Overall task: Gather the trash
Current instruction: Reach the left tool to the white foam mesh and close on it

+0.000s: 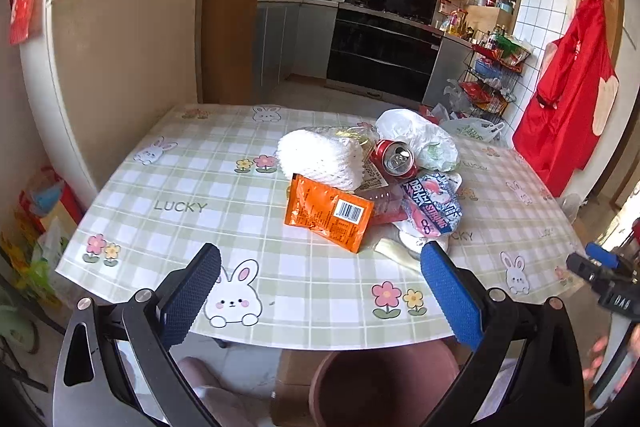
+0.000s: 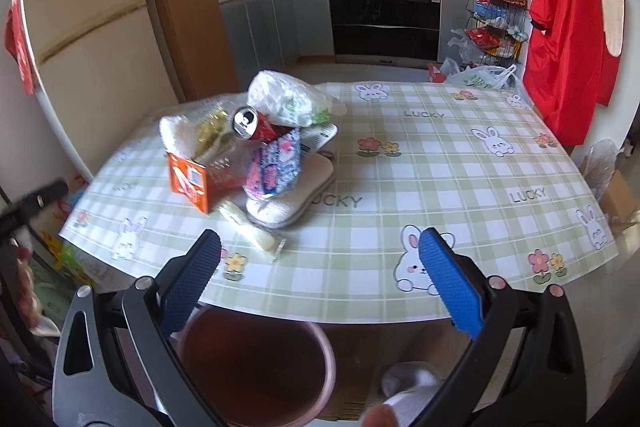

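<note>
A heap of trash lies on the checked tablecloth (image 1: 180, 187): an orange packet (image 1: 328, 213), a white foam net (image 1: 320, 159), a red can (image 1: 394, 157), a white plastic bag (image 1: 416, 135) and a blue-pink wrapper (image 1: 430, 205). The right wrist view shows the same heap: orange packet (image 2: 188, 179), can (image 2: 250, 125), wrapper (image 2: 278, 163), a pale clear wrapper (image 2: 256, 233). My left gripper (image 1: 320, 267) is open and empty, just short of the heap. My right gripper (image 2: 320, 255) is open and empty over the table's near edge. A brown bin (image 2: 256, 367) stands below the edge.
The bin also shows in the left wrist view (image 1: 380, 383). A fridge (image 1: 120, 47) stands left of the table. A red apron (image 2: 568, 27) hangs at the right. A wire rack (image 2: 496, 23) with bags stands beyond the table. A white pad (image 2: 298, 197) lies under the heap.
</note>
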Tool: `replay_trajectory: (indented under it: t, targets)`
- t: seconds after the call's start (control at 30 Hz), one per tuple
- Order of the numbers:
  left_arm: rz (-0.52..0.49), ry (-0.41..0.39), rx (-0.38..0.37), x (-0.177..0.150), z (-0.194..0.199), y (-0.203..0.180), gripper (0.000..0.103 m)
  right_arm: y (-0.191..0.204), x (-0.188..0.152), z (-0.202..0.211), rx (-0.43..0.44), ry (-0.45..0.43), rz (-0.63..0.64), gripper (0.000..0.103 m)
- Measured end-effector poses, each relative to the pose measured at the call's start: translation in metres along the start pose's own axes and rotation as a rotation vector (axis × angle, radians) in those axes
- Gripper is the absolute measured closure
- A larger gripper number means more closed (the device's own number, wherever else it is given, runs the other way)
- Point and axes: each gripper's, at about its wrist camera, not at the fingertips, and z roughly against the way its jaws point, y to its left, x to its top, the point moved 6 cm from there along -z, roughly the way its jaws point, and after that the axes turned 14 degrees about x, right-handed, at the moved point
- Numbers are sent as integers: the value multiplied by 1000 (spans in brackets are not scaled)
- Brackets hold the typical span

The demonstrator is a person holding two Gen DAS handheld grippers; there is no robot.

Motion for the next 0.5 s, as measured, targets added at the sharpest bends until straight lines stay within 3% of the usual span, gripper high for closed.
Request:
replay_trajectory:
  t: [0.07, 0.17, 0.4, 0.5]
  targets:
    - [18, 34, -24, 12, -18, -6, 7, -5, -1, -9, -26, 14, 6, 6]
    - [63, 89, -41, 34, -51, -14, 21, -15, -3, -21, 8, 30, -40, 6]
    - [286, 229, -59, 81, -142, -19, 21, -41, -6, -50, 18, 73, -93, 6]
    - [321, 269, -46, 87, -170, -24, 21, -47, -2, -61, 33, 70, -100, 6]
